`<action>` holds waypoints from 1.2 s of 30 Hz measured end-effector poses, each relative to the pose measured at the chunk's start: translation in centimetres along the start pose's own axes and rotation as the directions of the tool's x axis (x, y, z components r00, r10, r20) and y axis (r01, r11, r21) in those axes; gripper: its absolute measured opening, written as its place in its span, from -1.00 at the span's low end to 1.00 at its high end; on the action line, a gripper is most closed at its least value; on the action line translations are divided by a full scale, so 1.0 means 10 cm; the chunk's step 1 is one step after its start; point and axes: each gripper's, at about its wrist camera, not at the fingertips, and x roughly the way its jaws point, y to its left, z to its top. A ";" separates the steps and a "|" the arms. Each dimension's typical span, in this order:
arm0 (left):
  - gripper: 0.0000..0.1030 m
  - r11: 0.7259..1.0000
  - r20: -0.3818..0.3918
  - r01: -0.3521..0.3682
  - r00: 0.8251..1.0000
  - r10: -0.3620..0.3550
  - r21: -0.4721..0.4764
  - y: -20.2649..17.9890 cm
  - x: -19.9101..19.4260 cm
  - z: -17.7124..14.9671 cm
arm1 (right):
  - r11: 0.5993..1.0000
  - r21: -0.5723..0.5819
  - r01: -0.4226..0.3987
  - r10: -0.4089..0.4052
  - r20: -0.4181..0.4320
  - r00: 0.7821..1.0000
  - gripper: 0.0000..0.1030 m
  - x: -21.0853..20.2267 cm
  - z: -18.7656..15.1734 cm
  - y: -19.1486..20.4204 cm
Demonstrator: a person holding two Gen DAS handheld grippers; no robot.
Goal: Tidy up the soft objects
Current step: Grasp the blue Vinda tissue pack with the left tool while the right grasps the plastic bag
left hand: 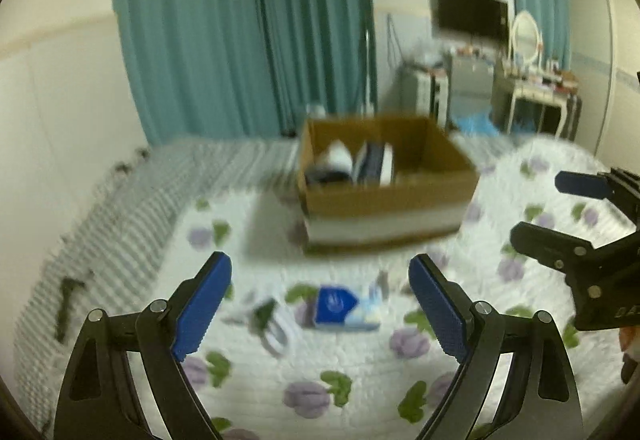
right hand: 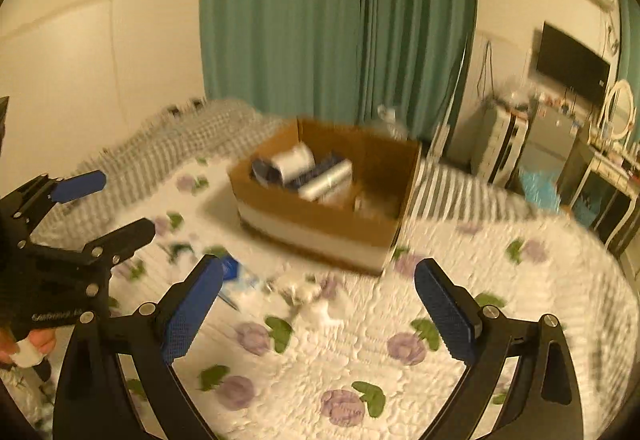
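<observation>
A cardboard box (left hand: 400, 196) stands on the flowered bedspread and holds several rolled soft items (left hand: 362, 162); it also shows in the right wrist view (right hand: 320, 224). A blue-and-white soft item (left hand: 340, 307) lies on the bedspread between my left gripper's fingers, ahead of them. My left gripper (left hand: 320, 280) is open and empty. My right gripper (right hand: 319, 282) is open and empty, above small white soft pieces (right hand: 316, 300) and the blue item (right hand: 232, 270). Each gripper shows in the other's view, the right one (left hand: 548, 208) and the left one (right hand: 116, 200), both open.
A grey checked blanket (left hand: 132, 208) covers the bed's far left side. Teal curtains (left hand: 248, 28) hang behind the bed. A dresser with an oval mirror (left hand: 526, 36), a television (left hand: 472, 14) and cabinets stand at the far right.
</observation>
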 end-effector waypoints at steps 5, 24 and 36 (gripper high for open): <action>0.77 1.000 -0.124 0.014 0.992 -0.013 0.010 -0.11 0.57 -0.33 | 1.000 0.012 0.001 0.000 -0.123 0.992 0.88 0.73 -0.33 -0.10; 0.51 0.996 -0.281 0.078 0.957 -0.066 0.032 -0.31 1.33 -0.79 | 0.995 0.076 -0.058 0.078 -0.293 0.953 -0.21 1.59 -0.70 -0.21; 0.41 0.991 -0.243 0.115 0.965 -0.095 0.072 -0.50 0.86 -0.75 | 0.985 0.165 -0.043 0.083 -0.242 0.967 -0.24 1.07 -0.75 -0.39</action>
